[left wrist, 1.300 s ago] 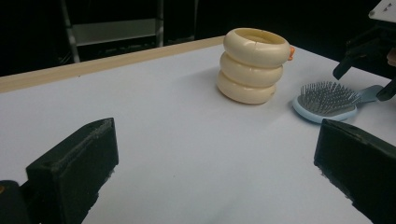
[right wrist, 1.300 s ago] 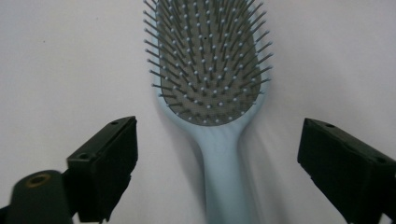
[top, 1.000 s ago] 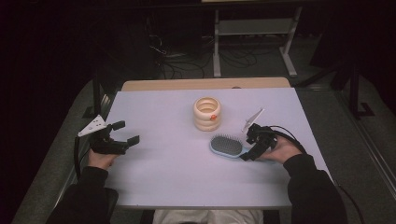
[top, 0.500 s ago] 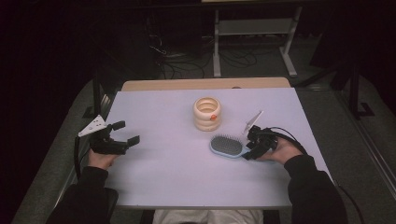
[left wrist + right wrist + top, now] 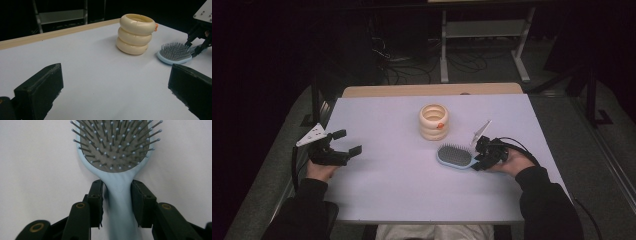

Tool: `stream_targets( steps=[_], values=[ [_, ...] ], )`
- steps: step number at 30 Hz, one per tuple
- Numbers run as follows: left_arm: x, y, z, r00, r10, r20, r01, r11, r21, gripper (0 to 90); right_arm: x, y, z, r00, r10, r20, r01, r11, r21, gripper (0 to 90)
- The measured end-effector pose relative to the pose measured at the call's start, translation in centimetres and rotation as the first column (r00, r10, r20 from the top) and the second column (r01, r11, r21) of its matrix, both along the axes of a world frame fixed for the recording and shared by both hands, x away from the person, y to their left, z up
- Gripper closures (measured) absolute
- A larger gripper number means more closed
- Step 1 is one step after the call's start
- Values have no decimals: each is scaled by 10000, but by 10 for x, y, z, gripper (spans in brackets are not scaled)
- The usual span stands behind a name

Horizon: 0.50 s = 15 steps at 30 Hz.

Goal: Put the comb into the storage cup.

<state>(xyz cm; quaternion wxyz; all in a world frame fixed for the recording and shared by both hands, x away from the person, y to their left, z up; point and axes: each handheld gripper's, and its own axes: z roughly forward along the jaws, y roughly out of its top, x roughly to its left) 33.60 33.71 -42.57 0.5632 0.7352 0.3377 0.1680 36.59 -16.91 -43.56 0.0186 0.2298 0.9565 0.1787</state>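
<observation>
Where dark floor (image 5: pixel 602 150) surrounds it, white table (image 5: pixel 387 190) stands.

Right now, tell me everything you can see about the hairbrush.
The hairbrush is pale blue, plastic by the look of it, with an oval head, a grey pad and thin grey ball-tipped bristles. It lies flat on the table, bristles up, just in front of the cream ringed holder and apart from it. Its handle points toward the person's right side, and the right hand-held gripper has its jaws closed against both sides of the handle, near the head.
</observation>
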Motion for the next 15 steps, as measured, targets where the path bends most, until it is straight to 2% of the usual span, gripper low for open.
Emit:
stream_targets(
  steps=[3,15],
  values=[
    [0,0,0,10000,-3,2,3,10000,17,0,-1,0,0,10000,51,-28,-51,10000,22,650],
    [0,0,0,10000,-27,-43,27,10000,20,0,-3,2,0,10000,-48,75,48,10000,-46,670]
  ],
)
